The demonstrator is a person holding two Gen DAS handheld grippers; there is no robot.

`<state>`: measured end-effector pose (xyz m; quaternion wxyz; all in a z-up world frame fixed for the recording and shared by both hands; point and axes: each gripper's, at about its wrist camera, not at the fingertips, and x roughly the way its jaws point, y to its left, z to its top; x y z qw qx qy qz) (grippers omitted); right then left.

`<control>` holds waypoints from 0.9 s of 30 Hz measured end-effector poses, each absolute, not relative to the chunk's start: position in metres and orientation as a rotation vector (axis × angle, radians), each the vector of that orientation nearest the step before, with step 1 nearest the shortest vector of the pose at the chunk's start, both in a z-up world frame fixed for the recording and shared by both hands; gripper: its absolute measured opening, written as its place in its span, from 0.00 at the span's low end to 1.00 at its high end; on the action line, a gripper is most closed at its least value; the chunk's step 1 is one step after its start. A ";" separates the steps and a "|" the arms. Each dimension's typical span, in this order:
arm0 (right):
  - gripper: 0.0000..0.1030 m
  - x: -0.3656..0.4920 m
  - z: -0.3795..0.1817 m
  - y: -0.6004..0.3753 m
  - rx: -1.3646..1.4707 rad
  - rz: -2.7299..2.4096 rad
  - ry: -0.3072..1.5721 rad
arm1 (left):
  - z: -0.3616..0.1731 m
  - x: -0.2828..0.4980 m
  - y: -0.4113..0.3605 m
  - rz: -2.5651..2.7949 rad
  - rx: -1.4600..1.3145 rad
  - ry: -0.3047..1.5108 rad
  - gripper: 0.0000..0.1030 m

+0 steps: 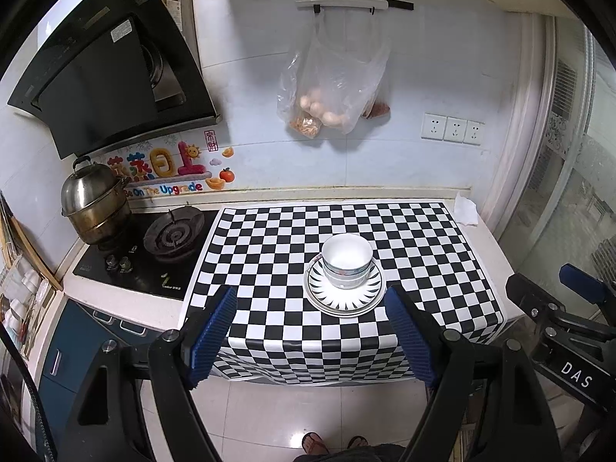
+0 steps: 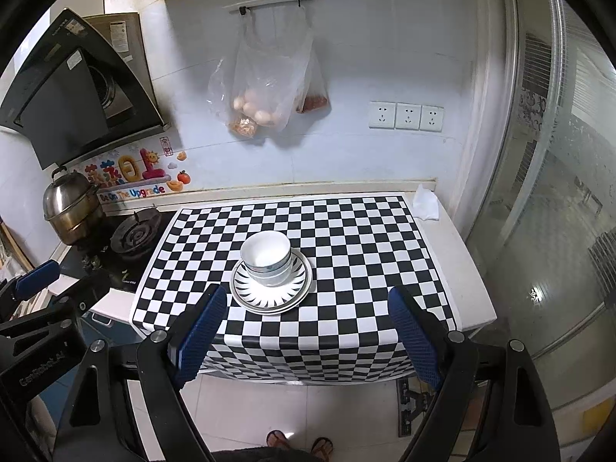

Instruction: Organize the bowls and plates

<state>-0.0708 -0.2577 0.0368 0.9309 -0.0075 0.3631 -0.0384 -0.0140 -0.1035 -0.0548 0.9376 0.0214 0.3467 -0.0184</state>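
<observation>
On checkered cloth [image 1: 269,238], white nested bowls [image 1: 346,260] atop black-rayed stacked plates [image 1: 338,300].

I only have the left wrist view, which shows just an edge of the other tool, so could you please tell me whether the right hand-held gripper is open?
Observer: Yes, the right hand-held gripper is open, and nothing sits between its fingers.
Operator: Thank you. Where is the stack relative to it?
Observer: The stacked bowls on the plates lie just ahead of it on the checkered cloth, off-centre and much closer to its left finger than to its right one.
</observation>
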 end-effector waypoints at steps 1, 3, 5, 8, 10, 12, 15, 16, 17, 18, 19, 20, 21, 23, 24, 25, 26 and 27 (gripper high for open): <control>0.85 -0.072 0.037 -0.258 -0.015 -0.081 0.742 | -0.054 -0.014 -0.104 -0.038 0.045 0.709 0.76; 0.85 -0.072 0.037 -0.259 -0.013 -0.083 0.741 | -0.055 -0.015 -0.104 -0.035 0.043 0.709 0.76; 0.85 -0.072 0.037 -0.259 -0.016 -0.083 0.742 | -0.055 -0.014 -0.104 -0.038 0.043 0.712 0.76; 0.85 -0.072 0.037 -0.259 -0.016 -0.082 0.743 | -0.054 -0.013 -0.105 -0.040 0.044 0.713 0.76; 0.85 -0.073 0.037 -0.259 -0.018 -0.085 0.744 | -0.054 -0.014 -0.106 -0.041 0.044 0.713 0.76; 0.85 -0.073 0.037 -0.259 -0.019 -0.084 0.745 | -0.054 -0.014 -0.107 -0.039 0.044 0.712 0.76; 0.85 -0.074 0.037 -0.259 -0.019 -0.087 0.742 | -0.055 -0.014 -0.106 -0.040 0.045 0.712 0.76; 0.85 -0.075 0.037 -0.259 -0.019 -0.089 0.741 | -0.054 -0.014 -0.107 -0.040 0.047 0.711 0.76; 0.85 -0.076 0.036 -0.259 -0.021 -0.090 0.741 | -0.055 -0.014 -0.106 -0.040 0.045 0.714 0.76; 0.85 -0.076 0.036 -0.259 -0.023 -0.092 0.742 | -0.055 -0.015 -0.107 -0.040 0.043 0.714 0.76; 0.85 -0.077 0.035 -0.259 -0.023 -0.092 0.742 | -0.054 -0.015 -0.107 -0.040 0.041 0.715 0.76; 0.85 -0.077 0.035 -0.259 -0.020 -0.089 0.744 | -0.054 -0.016 -0.106 -0.039 0.041 0.715 0.76; 0.85 -0.076 0.035 -0.259 -0.021 -0.088 0.744 | -0.054 -0.017 -0.107 -0.039 0.041 0.715 0.76; 0.85 -0.078 0.035 -0.258 -0.021 -0.089 0.742 | -0.054 -0.018 -0.107 -0.038 0.040 0.714 0.76; 0.85 -0.078 0.035 -0.258 -0.021 -0.088 0.742 | -0.054 -0.018 -0.107 -0.039 0.040 0.714 0.76; 0.85 -0.078 0.035 -0.258 -0.022 -0.088 0.743 | -0.054 -0.017 -0.107 -0.039 0.041 0.714 0.76; 0.85 -0.079 0.035 -0.258 -0.021 -0.089 0.743 | -0.054 -0.018 -0.107 -0.037 0.042 0.714 0.76; 0.85 -0.079 0.034 -0.258 -0.021 -0.088 0.742 | -0.054 -0.018 -0.107 -0.036 0.043 0.714 0.76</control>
